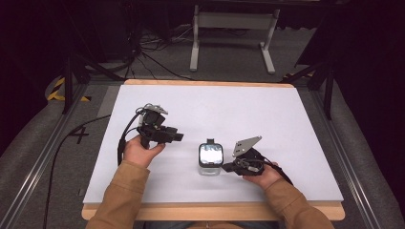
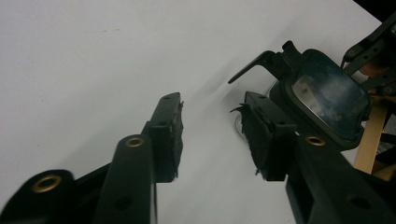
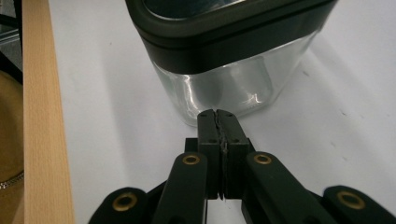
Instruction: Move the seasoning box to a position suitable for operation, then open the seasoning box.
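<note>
A clear square jar (image 1: 210, 160) with a black-framed lid stands on the white table, near the front middle. In the left gripper view the jar's lid (image 2: 329, 95) has a black lever latch sticking out to the left. My left gripper (image 1: 177, 136) is held to the left of the jar, open, with nothing between its jaws (image 2: 212, 133). My right gripper (image 1: 225, 167) sits low on the jar's right side, jaws shut. In the right gripper view the shut tips (image 3: 218, 116) rest against or very close to the jar's glass wall (image 3: 224, 88).
The white table top (image 1: 267, 119) has a wooden front edge (image 3: 44, 116). A white stand (image 1: 234, 36) and cables lie on the grey floor behind the table.
</note>
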Available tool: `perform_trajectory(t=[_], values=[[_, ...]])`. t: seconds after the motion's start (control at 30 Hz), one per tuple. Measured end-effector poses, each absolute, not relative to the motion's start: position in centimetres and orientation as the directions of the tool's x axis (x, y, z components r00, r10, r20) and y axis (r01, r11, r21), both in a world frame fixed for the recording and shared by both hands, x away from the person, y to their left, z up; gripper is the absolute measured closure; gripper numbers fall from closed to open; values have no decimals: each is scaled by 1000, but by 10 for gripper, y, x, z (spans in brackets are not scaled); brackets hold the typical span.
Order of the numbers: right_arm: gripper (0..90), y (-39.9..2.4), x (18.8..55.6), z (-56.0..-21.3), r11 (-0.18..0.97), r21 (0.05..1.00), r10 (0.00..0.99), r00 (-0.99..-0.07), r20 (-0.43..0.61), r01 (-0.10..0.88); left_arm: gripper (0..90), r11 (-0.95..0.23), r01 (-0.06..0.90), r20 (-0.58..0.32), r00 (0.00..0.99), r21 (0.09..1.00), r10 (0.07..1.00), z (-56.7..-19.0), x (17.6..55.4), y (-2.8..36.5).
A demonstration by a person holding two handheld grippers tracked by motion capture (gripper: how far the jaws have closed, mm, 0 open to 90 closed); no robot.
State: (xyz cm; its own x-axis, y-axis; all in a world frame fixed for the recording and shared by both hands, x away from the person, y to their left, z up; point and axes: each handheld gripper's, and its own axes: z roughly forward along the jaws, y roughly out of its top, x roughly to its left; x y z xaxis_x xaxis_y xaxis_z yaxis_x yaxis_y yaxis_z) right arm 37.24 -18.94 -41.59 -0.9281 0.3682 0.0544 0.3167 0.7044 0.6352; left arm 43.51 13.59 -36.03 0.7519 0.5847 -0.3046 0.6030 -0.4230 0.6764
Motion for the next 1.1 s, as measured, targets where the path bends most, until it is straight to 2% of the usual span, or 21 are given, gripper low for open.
perform_trajectory(t=[0.13,0.33,0.6,0.67,0.8,0.9,1.1], values=[[897,-186,371,-417,718,625,362,-931,40,306,656,-424,589,-299,762,688,574,-360,434,136],[897,-194,373,-414,700,637,382,-923,47,322,657,-415,585,-313,769,697,558,-355,434,135],[895,-212,371,-409,661,666,435,-900,34,345,701,-428,490,-271,837,760,476,-332,426,111],[896,-215,369,-408,651,673,446,-894,36,352,694,-428,494,-301,845,757,442,-330,429,105],[896,-219,367,-407,645,674,463,-886,31,360,668,-455,472,-293,864,755,409,-333,435,93],[895,-222,365,-408,644,674,469,-883,25,361,717,-474,458,-286,875,752,391,-335,440,85],[895,-228,360,-410,637,673,488,-873,26,376,734,-517,439,-257,885,734,387,-340,446,63]])
